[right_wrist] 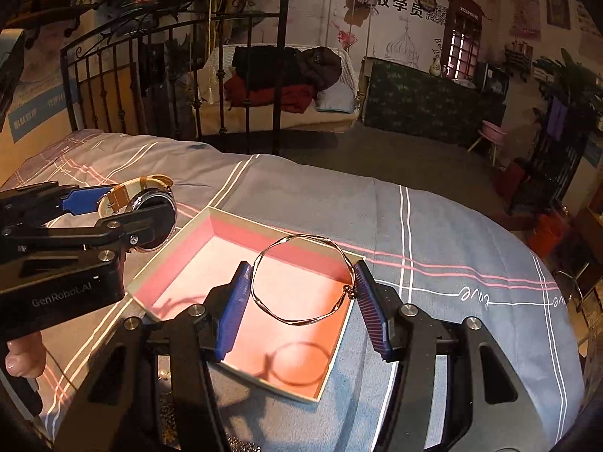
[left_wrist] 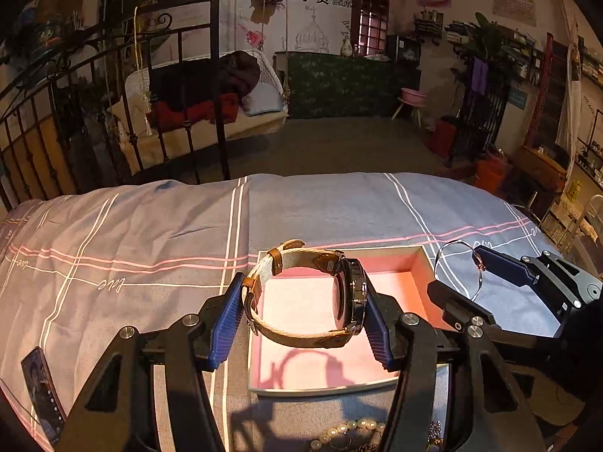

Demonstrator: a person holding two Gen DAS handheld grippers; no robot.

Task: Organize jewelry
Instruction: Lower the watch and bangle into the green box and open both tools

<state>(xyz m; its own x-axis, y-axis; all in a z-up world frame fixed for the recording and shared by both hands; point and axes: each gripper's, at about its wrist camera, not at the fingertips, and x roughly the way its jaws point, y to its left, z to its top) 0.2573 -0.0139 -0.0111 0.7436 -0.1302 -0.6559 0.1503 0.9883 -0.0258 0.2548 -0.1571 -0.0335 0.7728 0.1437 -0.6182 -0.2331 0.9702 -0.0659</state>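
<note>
My left gripper (left_wrist: 303, 314) is shut on a wristwatch (left_wrist: 309, 293) with a brown leather strap and holds it above the open box (left_wrist: 422, 260), whose inside is pink. It also shows in the right wrist view (right_wrist: 124, 207) at the left, with the watch (right_wrist: 147, 199). My right gripper (right_wrist: 301, 301) is shut on a thin metal bangle (right_wrist: 303, 278) and holds it above the box (right_wrist: 181, 248). In the left wrist view the right gripper (left_wrist: 463, 282) with the bangle (left_wrist: 458, 263) is just right of the box.
The box sits on a bed with a grey checked sheet (left_wrist: 150, 233). A pearl bracelet (left_wrist: 350, 433) and other jewelry lie near my left gripper's base. A phone (left_wrist: 39, 388) lies at the bed's left edge. A black iron bed frame (left_wrist: 188, 86) stands behind.
</note>
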